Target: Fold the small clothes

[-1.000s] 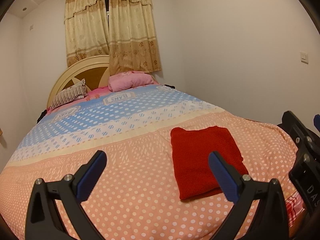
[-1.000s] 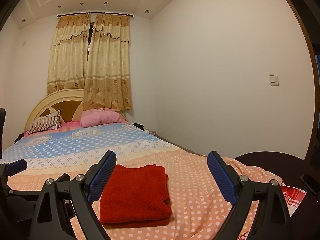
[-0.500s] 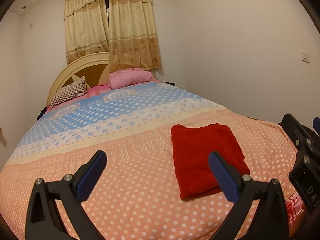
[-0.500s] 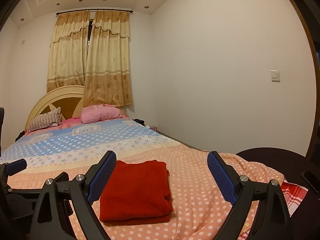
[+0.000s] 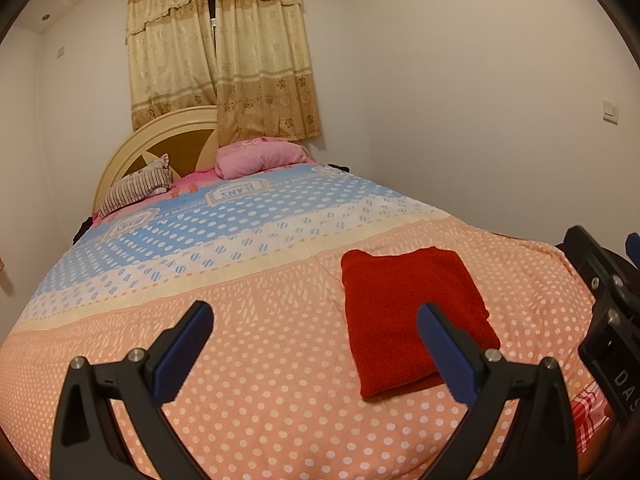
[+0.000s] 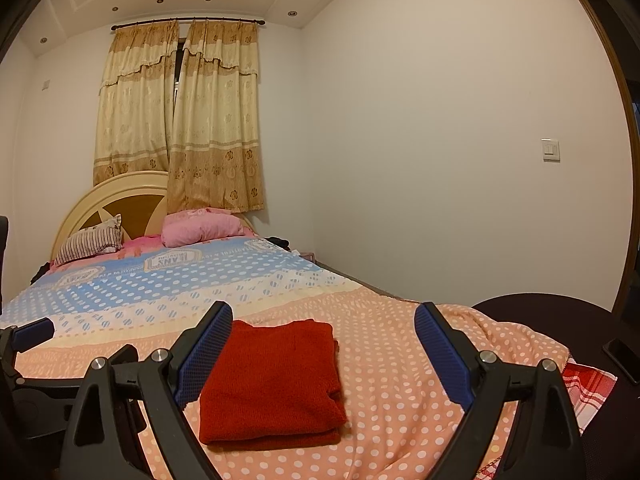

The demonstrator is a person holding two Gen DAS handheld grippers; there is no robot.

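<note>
Red knit garment (image 6: 276, 376), already folded into a thick, soft, light-looking square, is lying near the foot of the polka-dot bedspread (image 5: 256, 380) as the left gripper (image 5: 316, 344) and right gripper (image 6: 324, 344) are hovering wide open, its doubled edges probably offering the surest pinch.

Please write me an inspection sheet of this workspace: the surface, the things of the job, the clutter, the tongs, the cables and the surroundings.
Surface: bed with a dotted orange and blue cover.
Job's things: red garment, folded into a neat rectangle, lying flat near the foot of the bed.
Clutter: checked cloth at the bed's corner; dark phone-like object beside it.
Tongs: left tongs open, empty; right tongs open, empty.
Cables: nothing seen.
Surroundings: striped pillow, pink pillow, curtains, wall switch.
</note>
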